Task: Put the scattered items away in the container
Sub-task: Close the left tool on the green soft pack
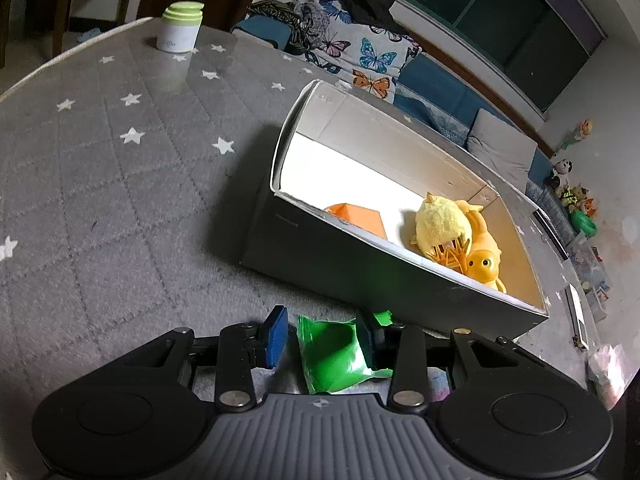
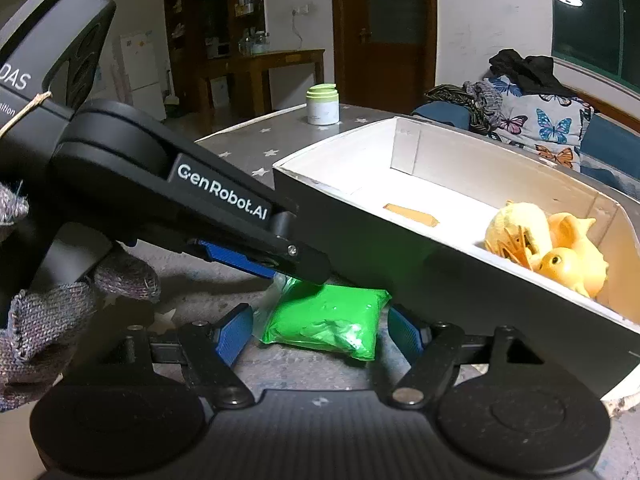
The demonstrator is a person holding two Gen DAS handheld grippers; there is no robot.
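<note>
A white jar (image 1: 179,28) with a green ribbed lid stands far back on the grey, star-printed desk (image 1: 100,152), well apart from the rest.

The box (image 1: 360,252), dark outside and pale inside, sits right of it with its open top showing. A divider splits it: on the left floor lies an orange piece (image 1: 358,220), and the right end holds a yellow plush (image 1: 440,220) piled on orange plastic toys (image 1: 482,264), one with dark eyes.

The green bag (image 2: 326,320), a soft glossy plastic pouch of bright green stuff with a crinkled clear edge, lies on the desk just beside the box's near wall.

The left tool (image 1: 322,336) stands half open around the bag's end; its right pad touches the bag while its left pad is apart, so no firm grip shows. A gloved hand (image 2: 52,312) holds it.

The right tool (image 2: 320,334) stands wide, the bag between its blue pads (image 2: 234,336), neither pressing on it.
</note>
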